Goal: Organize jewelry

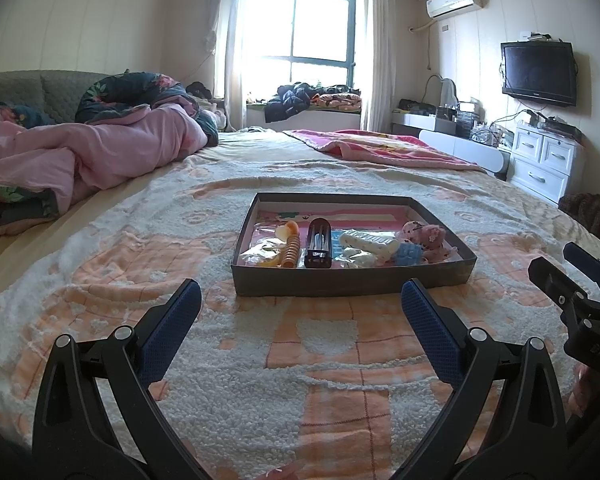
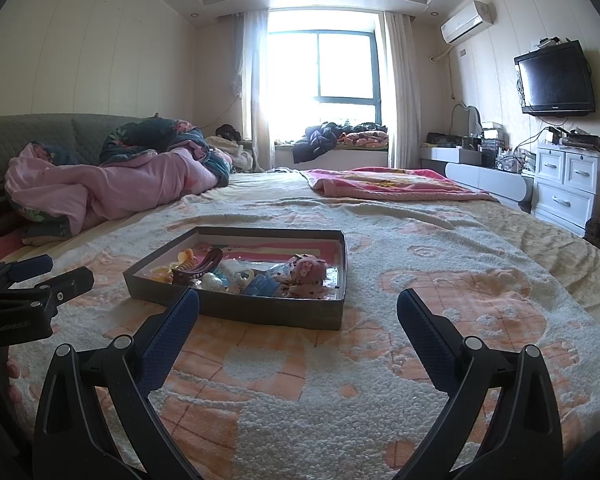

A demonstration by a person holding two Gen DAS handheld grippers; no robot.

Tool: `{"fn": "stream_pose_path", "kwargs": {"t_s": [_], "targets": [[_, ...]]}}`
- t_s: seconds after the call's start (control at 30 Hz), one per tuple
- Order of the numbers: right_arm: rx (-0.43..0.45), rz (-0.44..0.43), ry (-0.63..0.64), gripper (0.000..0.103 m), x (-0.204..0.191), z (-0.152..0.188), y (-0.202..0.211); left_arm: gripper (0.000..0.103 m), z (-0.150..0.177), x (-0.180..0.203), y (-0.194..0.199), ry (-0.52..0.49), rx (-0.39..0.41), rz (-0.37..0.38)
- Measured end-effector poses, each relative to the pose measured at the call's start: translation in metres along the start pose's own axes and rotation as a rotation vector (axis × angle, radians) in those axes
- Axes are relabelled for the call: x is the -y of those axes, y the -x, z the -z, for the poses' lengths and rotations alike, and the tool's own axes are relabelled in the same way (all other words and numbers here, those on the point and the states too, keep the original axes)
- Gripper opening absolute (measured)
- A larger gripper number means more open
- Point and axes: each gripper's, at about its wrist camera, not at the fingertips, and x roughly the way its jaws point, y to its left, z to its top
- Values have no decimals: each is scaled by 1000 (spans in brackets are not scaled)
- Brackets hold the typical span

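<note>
Both claws are hovering low over the bed [image 1: 260, 360], and both are sitting wide open with nothing between the blue pads. Left claw [image 1: 300, 304] is pointing pretty much straight at the shallow dark box [image 1: 340, 280], which is lying dead ahead and just past the fingertips. Right claw [image 2: 298, 312] is aiming more at bare blanket, with the box off to its forward-left, so I'm guessing the left one is getting the easier straight reach, though they look about equally close.

The box is resting flat on the fuzzy peach-and-white blanket, long side across the left view. Everything's already piled in its near half: an orange spiral hair tie [image 1: 292, 250], a dark hair clip [image 1: 319, 246] with its long axis running away from the left claw (so closing across its width looks natural), a white clip [image 1: 370, 244], a blue ruffled piece [image 1: 409, 255] and a pink fluffy scrunchie [image 1: 426, 238] toward the right end. More hair stuff than jewelry honestly. Nothing's being picked yet.

Writing-wise: there's small white lettering on each claw's body as seen from the other camera, too blurry for me to read properly. The TV [image 2: 554, 80] logo is unreadable too.
</note>
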Motion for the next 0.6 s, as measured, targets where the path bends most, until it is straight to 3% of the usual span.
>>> {"fn": "stream_pose_path", "kwargs": {"t_s": [0.23,0.37,0.47,0.6], "targets": [[2,17,-11,97,6,-2,1,92,1,2,-6,7,-30,-60],[-25,55,-82,97,29,-9,-9,92,-6,-19,-16,63,-70,-94],[-73,177,-132,97,68,-25,-36,92,-17,-56,-36,146,-130,-160],[-345,463,-245,97,170,-36,-114,92,-37,-148,-90,292,-272,-364]]}}
